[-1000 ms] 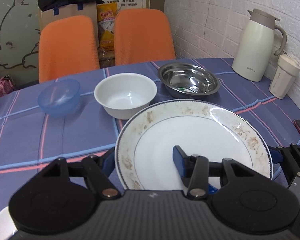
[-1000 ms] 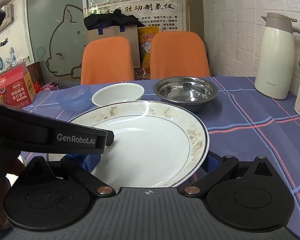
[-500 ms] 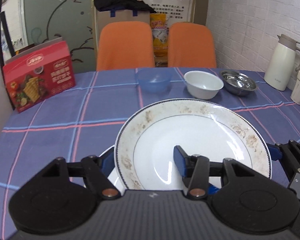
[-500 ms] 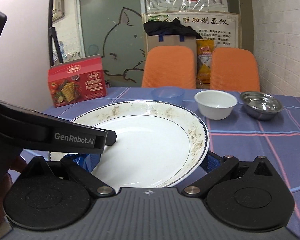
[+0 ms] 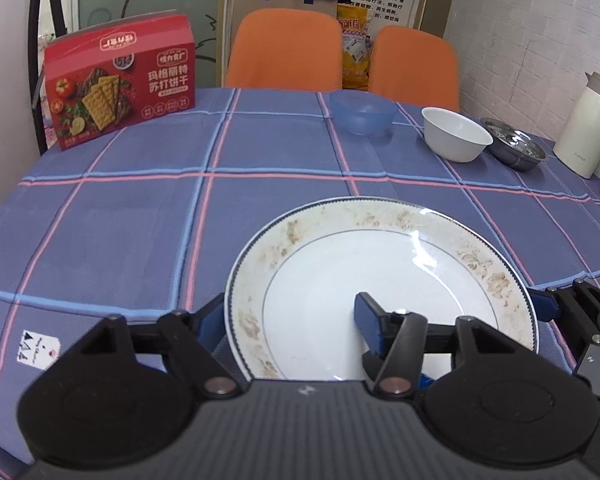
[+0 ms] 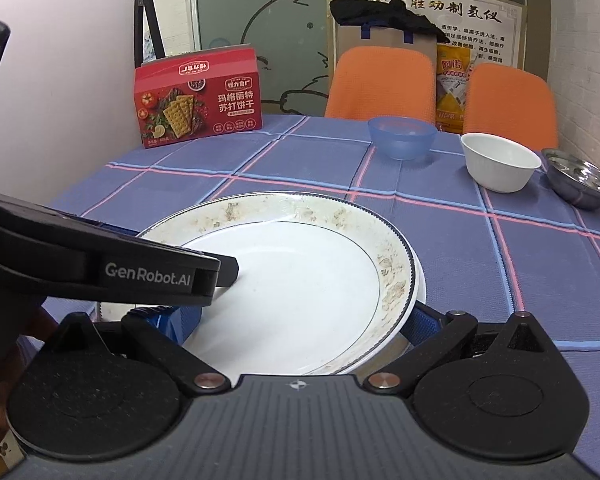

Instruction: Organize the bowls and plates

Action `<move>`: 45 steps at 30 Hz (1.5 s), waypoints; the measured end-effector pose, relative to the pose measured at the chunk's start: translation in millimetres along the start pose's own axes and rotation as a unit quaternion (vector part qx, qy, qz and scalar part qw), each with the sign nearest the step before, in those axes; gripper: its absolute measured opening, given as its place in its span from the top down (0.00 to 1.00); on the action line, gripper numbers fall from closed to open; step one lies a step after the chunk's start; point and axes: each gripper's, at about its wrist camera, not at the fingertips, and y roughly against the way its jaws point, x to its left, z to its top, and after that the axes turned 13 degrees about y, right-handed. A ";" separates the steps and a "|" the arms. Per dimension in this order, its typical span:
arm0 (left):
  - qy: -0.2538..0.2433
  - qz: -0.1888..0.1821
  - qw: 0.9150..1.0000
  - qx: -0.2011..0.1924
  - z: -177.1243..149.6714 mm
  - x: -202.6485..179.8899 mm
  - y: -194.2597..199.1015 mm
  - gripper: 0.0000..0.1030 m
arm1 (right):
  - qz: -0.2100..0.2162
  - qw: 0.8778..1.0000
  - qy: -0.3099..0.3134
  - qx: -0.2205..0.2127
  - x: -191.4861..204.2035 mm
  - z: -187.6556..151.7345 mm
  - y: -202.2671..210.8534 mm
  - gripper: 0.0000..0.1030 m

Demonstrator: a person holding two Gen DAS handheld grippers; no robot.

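the patterned plate, which a second ago hung in front of the three bowls on the right side of the table, has swung left and come down over open tablecloth, and it now sits low on a second white plate whose rim peeks out beneath its right edge in the right wrist view. the left gripper pinches the plate's near rim, one blue pad on the plate's face and the other finger outside its left edge. the right gripper straddles the same plate with its fingers spread wide at either side; whether they actually press the rim cannot be told. a playing card lies on the cloth at near left. farther back, the blue bowl, the white bowl and the steel bowl stand in a row, well apart from the plates, with a red cracker box at far left and a cream jug at far right. judged from this, the plates look stacked or nearly so, and the bowls remain to be gathered.
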 end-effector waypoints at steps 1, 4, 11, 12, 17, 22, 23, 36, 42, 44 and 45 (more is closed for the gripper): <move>0.000 -0.005 1.000 -0.003 0.4 0.2 1.5 0.41 | 0.000 1.000 0.001 0.000 0.3 0.4 0.5 0.12; -0.008 -0.013 1.000 -0.020 3.2 -0.7 8.7 0.31 | -0.006 1.000 -0.004 -0.007 -3.0 1.2 3.7 0.14; 0.011 -0.017 0.999 -0.041 16.2 4.5 19.6 0.31 | -0.044 0.997 0.057 0.020 5.9 1.5 -5.3 0.12; 0.012 -0.015 0.999 -0.042 16.4 4.5 19.6 0.31 | -0.043 0.997 0.057 0.021 5.8 1.5 -5.4 0.12; 0.014 -0.015 0.999 -0.044 14.9 3.0 22.7 0.31 | -0.034 0.999 0.008 -0.002 -18.1 -0.4 8.7 0.13; 0.001 -0.024 0.999 -0.047 17.2 -10.9 23.1 0.31 | -0.034 0.999 -0.035 -0.022 -40.2 -6.8 27.6 0.13; -0.003 -0.028 0.998 -0.048 17.6 -16.1 23.2 0.31 | -0.035 0.998 -0.045 -0.022 -45.2 -8.4 29.6 0.13; -0.043 -0.051 0.997 -0.030 24.1 -89.3 -0.9 0.31 | -0.089 0.980 -0.180 0.011 -127.2 -48.3 45.2 0.13; -0.076 -0.050 0.996 -0.015 25.5 -124.3 -17.8 0.30 | -0.090 0.975 -0.203 0.010 -150.9 -64.6 47.0 0.13; -0.085 -0.050 0.995 -0.011 27.3 -135.1 -23.4 0.30 | -0.083 0.974 -0.209 0.008 -161.6 -68.8 47.4 0.13; -0.090 -0.051 0.995 -0.008 28.4 -140.0 -25.9 0.30 | -0.080 0.974 -0.213 0.006 -166.6 -70.2 46.9 0.13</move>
